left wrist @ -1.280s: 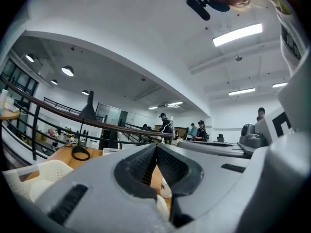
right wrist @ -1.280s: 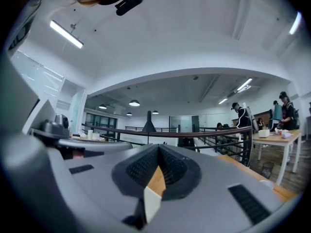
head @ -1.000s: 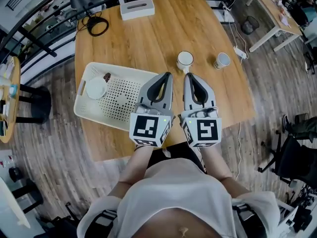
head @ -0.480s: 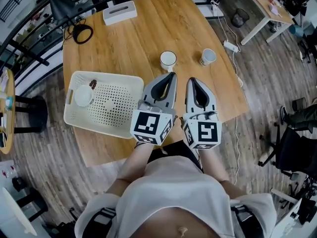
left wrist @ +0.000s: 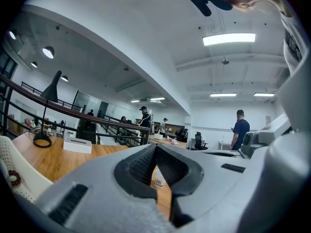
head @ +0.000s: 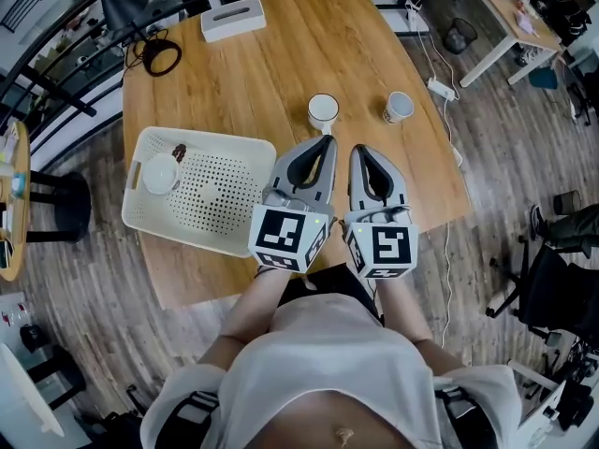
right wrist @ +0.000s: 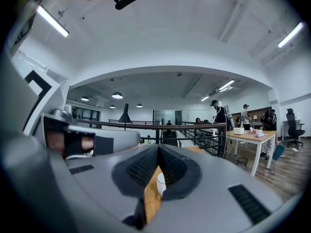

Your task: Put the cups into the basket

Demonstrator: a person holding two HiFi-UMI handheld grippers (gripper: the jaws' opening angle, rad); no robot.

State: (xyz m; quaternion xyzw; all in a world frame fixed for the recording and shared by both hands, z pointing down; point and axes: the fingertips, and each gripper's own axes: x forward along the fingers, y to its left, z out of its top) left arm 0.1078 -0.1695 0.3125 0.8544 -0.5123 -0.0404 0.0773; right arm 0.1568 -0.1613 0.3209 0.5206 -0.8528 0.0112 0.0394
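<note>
— Where are the cups?

— Two stand on the worktop point(head: 281, 54), beyond the gripper tips. The nearer cup point(head: 323, 110) is just ahead of the left gripper point(head: 321, 141). The farther cup point(head: 398, 107) stands off to the right, close to the worktop's right edge. A third cup point(head: 160, 173) sits inside the basket point(head: 229, 209), toward its left end, near a small brown thing point(head: 178, 150).

— And the basket?

— On the left part of the worktop, its right end just beside the left gripper.

— The jaws?

— Both pairs are closed, tip against tip, with nothing between them. In each gripper view a cup shows only through the oval gap behind the tips. The right gripper point(head: 359, 149) lies alongside the left, both level over the worktop's near edge and touching no cup.

— Anything else?

— A white box point(head: 232, 19) and a black cable coil point(head: 161, 56) at the far end.
</note>
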